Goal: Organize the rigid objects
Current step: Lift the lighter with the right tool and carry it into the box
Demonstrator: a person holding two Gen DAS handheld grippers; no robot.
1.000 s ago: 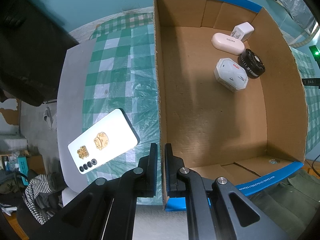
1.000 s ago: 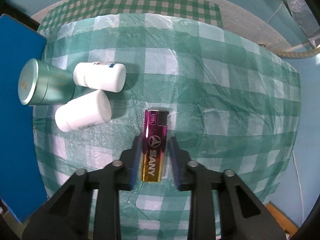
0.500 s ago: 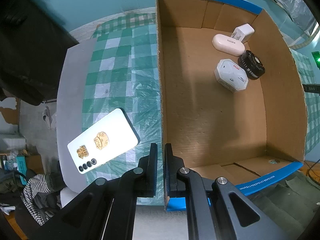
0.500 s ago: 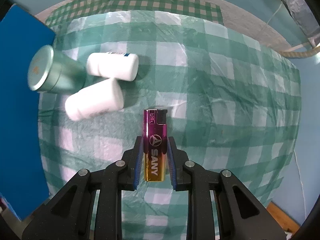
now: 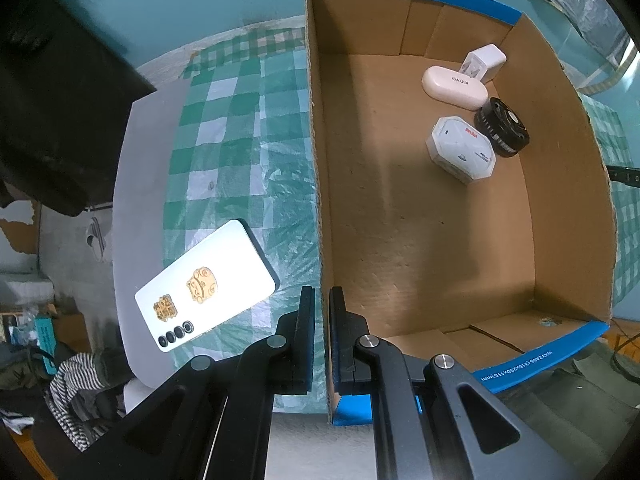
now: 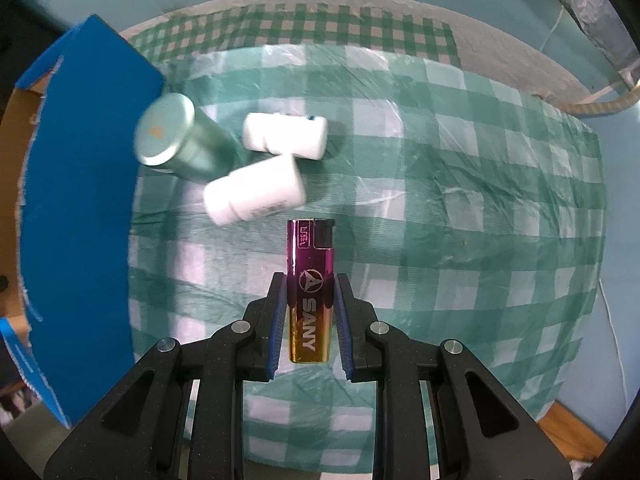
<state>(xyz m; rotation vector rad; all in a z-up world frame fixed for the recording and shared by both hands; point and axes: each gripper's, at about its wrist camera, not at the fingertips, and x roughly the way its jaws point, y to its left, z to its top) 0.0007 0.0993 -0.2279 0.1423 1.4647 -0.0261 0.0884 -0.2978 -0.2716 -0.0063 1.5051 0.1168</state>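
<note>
Between my right fingers (image 6: 308, 312) sits the purple-to-gold metallic lighter (image 6: 310, 292), clamped by its lower half and clear of the green-and-white checked plastic cloth on the worktop (image 6: 460, 208) — so this piece is picked but not yet stowed. My left fingers (image 5: 319, 336) are pinched narrow on the near wall of the open brown cardboard box with blue-taped edges (image 5: 320, 216), steadying it.

Inside the box, four things lie grouped toward the far right corner: a white plug-shaped charger (image 5: 485, 62), a white oval earbud case (image 5: 454, 87), a white octagonal plastic case (image 5: 460, 149) and a black round ribbed cap-like object (image 5: 502, 127). Most of the box floor is bare.

Outside it, work remains. A pale green metal cylindrical tin (image 6: 176, 140) and two white plastic pill bottles (image 6: 254, 190), both lying on their sides, rest close together just beside the box's blue outer wall. On the other side of the box a white phone with gold stickers (image 5: 206, 286) lies on the cloth near my left fingers.

I judge the job roughly half done — four in, one in hand, four to go.
</note>
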